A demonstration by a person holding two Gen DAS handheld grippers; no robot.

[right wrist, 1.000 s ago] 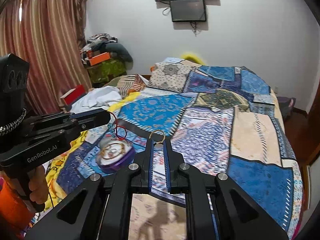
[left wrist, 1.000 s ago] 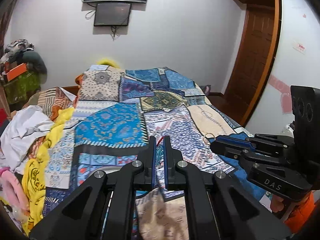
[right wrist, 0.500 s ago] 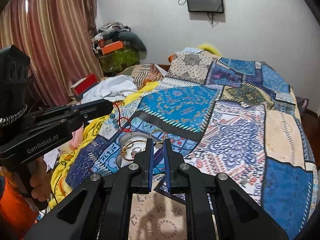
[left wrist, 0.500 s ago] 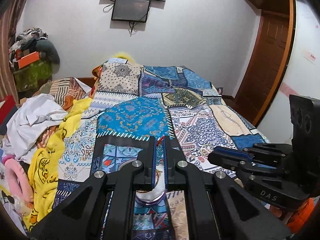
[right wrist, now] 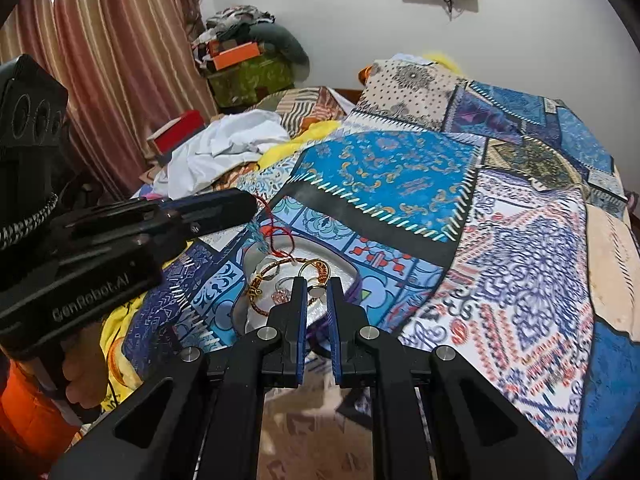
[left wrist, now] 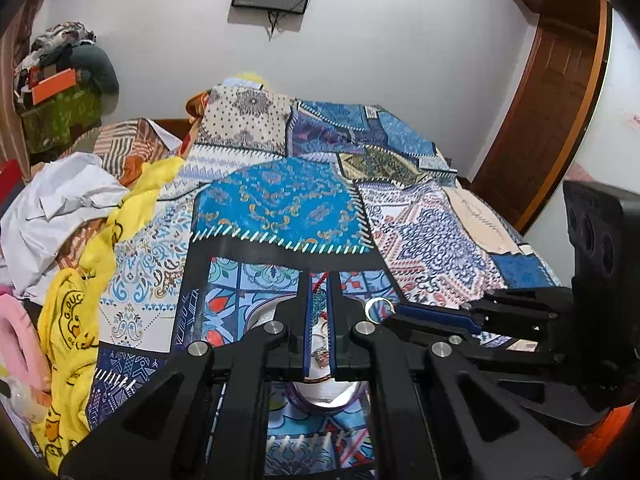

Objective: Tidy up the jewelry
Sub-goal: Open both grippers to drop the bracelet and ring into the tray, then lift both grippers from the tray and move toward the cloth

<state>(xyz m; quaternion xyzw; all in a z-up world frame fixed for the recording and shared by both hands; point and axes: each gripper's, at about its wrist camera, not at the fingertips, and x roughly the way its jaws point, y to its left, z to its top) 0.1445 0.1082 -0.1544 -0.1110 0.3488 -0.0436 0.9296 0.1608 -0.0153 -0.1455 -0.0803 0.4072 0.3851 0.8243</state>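
My left jaws pinch a red thread (left wrist: pixel 319 283), my right jaws a gold ring (right wrist: pixel 321 269); the tray (right wrist: pixel 344 270) lies just below both (right looks nearer).

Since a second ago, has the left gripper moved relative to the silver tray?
Yes. The left gripper, shut on a red thread bracelet, has come down and forward over the silver tray on the bedspread.

Quilt (right wrist: pixel 520 260) right of tray (right wrist: pixel 344 276) open, free passage. Clothes pile (right wrist: pixel 224 144) blocks left side; left gripper (right wrist: pixel 250 204) hangs over tray's left edge.
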